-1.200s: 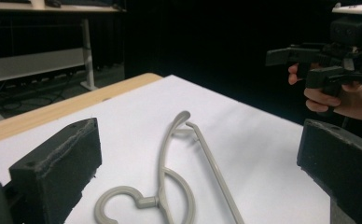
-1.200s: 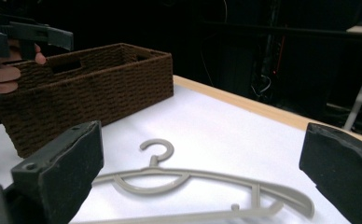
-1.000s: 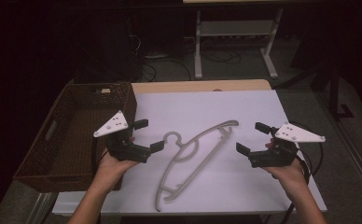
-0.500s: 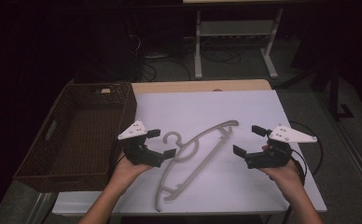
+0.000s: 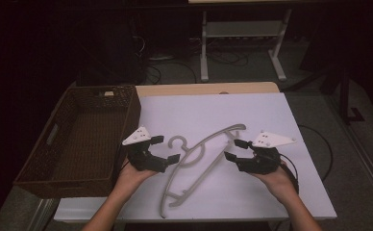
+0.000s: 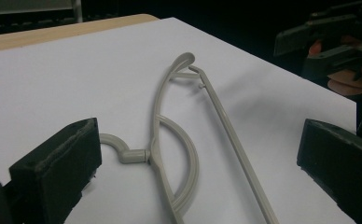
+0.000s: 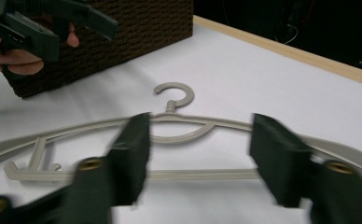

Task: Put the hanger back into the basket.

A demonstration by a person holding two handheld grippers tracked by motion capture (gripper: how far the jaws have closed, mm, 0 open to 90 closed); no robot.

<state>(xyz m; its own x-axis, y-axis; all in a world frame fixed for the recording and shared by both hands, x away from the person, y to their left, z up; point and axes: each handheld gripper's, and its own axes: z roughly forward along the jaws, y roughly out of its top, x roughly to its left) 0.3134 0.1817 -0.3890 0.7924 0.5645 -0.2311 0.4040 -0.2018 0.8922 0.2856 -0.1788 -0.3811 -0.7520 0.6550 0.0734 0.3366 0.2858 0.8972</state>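
Note:
A grey plastic hanger [image 5: 199, 147] lies flat on the white table top [image 5: 271, 115], hook toward the basket. My left gripper [image 5: 167, 148] hovers open just left of the hook. In the left gripper view the hanger [image 6: 158, 116] lies between and beyond the wide-apart jaws of the left gripper [image 6: 200, 140]. Open too, my right gripper [image 5: 232, 149] is at the hanger's far right end. The right gripper view has my right gripper [image 7: 200, 123] low over the hanger's bar [image 7: 193, 175], its jaws astride the middle of the hanger. Neither gripper holds anything.
A dark brown wicker basket [image 5: 129, 115] stands at the table's left, close behind my left hand, and its wall [image 7: 123, 28] rises past the hanger. A wooden edge [image 5: 199, 89] runs along the table's far side. Floor cables and a white stand lie beyond.
My left gripper has moved right and nearer, up to the hanger's hook. My right gripper has moved left toward the hanger's end. The hanger has not moved.

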